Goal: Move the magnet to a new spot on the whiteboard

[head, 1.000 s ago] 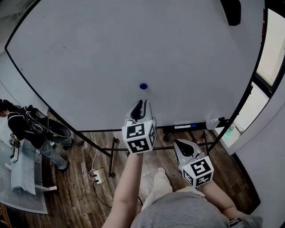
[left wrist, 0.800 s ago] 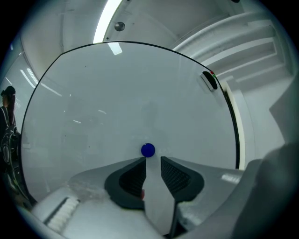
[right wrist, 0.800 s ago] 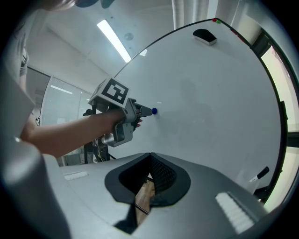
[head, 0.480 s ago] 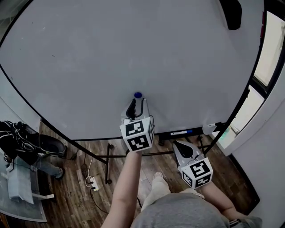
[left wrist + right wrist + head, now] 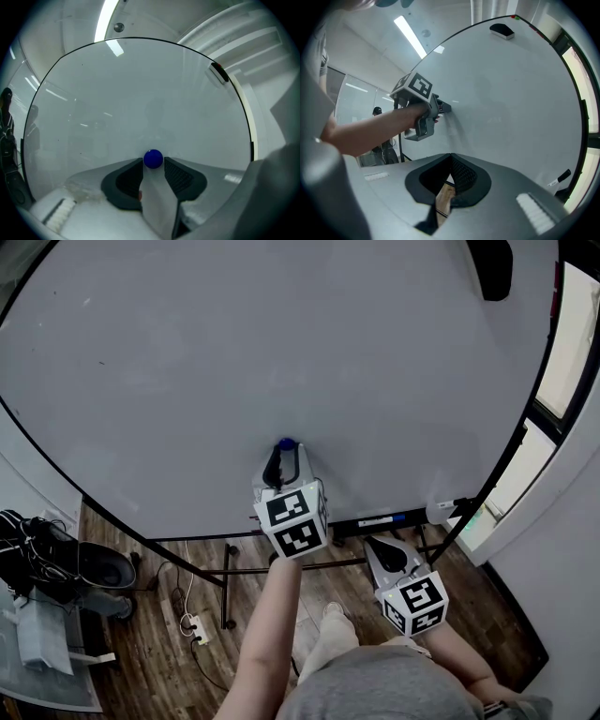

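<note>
The left gripper (image 5: 285,454) was up against the whiteboard (image 5: 281,334), low on its face and a little left of its middle. Its jaws were opening, and the blue magnet (image 5: 153,159) sat between their tips. In the left gripper view the dark ribbed pads (image 5: 178,176) stood just beside the magnet on either side, with a thin gap on each side and no pinch. The magnet was flat on the whiteboard, well above its bottom edge.

The right gripper (image 5: 451,161) was below the whiteboard's bottom edge and off to the right, well apart from the magnet. Its jaws were pressed together at the tips and held nothing. Only a sliver of the wooden floor (image 5: 169,652) showed through the slot behind the tips.

A dark eraser (image 5: 489,263) clung to the whiteboard near its top right corner. A marker (image 5: 384,518) with a blue band lay along the whiteboard's bottom edge, to the right of the left gripper. The whiteboard stood on a black frame (image 5: 225,568), and a white power strip (image 5: 190,622) lay on the floor beneath it.
</note>
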Tool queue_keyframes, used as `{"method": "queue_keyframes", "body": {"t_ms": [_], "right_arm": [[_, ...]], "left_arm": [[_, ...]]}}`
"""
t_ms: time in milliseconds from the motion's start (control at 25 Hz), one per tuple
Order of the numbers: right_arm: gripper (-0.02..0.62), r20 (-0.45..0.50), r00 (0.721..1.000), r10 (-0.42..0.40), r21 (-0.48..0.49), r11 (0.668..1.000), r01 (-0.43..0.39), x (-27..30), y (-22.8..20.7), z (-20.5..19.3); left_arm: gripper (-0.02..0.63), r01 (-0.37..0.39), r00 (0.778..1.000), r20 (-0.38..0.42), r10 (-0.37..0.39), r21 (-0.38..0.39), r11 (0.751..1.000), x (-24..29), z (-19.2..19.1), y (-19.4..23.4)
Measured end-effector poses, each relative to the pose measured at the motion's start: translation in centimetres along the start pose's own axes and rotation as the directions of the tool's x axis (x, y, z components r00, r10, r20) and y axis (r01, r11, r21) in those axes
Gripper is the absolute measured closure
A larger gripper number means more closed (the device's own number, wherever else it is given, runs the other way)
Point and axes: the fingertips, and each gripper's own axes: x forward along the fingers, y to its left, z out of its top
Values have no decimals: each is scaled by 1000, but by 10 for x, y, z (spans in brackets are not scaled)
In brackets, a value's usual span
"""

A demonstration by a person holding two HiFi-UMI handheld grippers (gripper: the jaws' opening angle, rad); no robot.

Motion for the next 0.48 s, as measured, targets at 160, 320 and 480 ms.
{"method": "queue_keyframes", "body": {"t_ms": [160, 320, 480], "right_arm": [[594, 0, 1000, -5, 2, 1000, 5, -1, -3, -1], [594, -5, 1000, -10, 2, 1000, 10, -4, -6, -2], [594, -7, 1000, -14, 0, 1000, 14, -6, -9, -3]], "left_arm": [[459, -38, 999, 6, 38, 23, 999, 1, 3, -1], [459, -58, 998, -5, 58, 15, 998, 2, 3, -1], [469, -75, 997, 1, 75, 23, 997, 2, 3, -3]]}}
